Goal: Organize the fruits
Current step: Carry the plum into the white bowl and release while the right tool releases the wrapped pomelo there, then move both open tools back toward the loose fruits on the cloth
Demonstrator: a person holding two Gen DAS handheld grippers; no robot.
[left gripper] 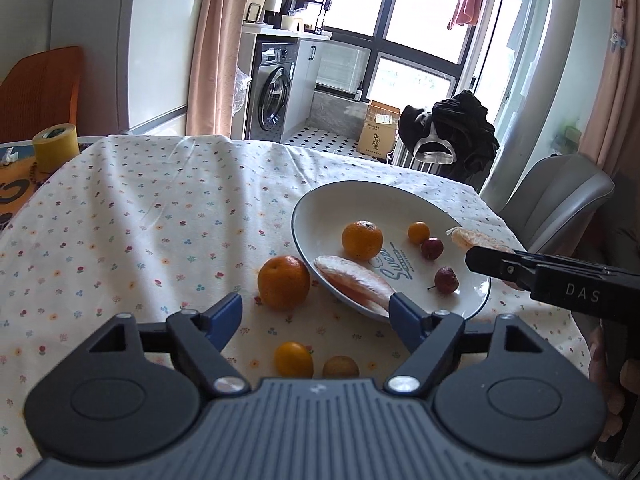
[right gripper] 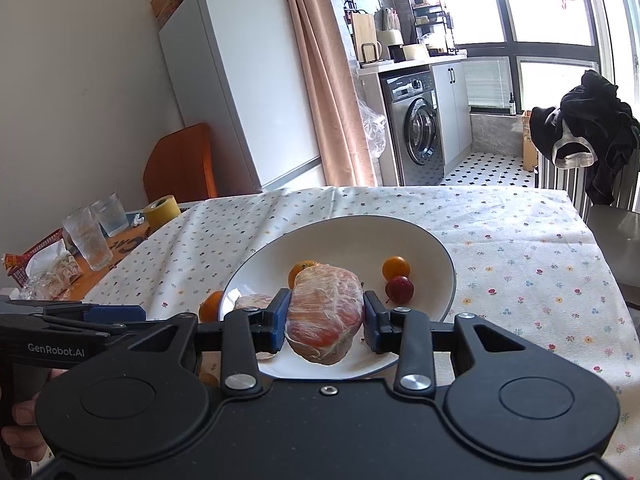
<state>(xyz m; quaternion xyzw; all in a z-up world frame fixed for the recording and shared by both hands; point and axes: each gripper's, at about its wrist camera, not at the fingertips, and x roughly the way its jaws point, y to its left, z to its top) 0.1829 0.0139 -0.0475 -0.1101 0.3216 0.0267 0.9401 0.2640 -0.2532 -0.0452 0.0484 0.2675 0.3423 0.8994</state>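
Right hand-held gripper (right gripper: pixel 325 318) clamps a grapefruit segment (right gripper: pixel 325 316) above the plate (right gripper: pixel 344 232); left hand-held gripper (left gripper: pixel 314 316) wide.

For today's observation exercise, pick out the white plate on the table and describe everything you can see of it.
The plate is a shallow round white dish, ceramic by its look, with a thin dark rim line and blue script printed inside. It sits level on the flowered tablecloth. Inside lie a mandarin, a small orange fruit, two small red fruits and a peeled pomelo segment. A larger orange rests against its outer rim.
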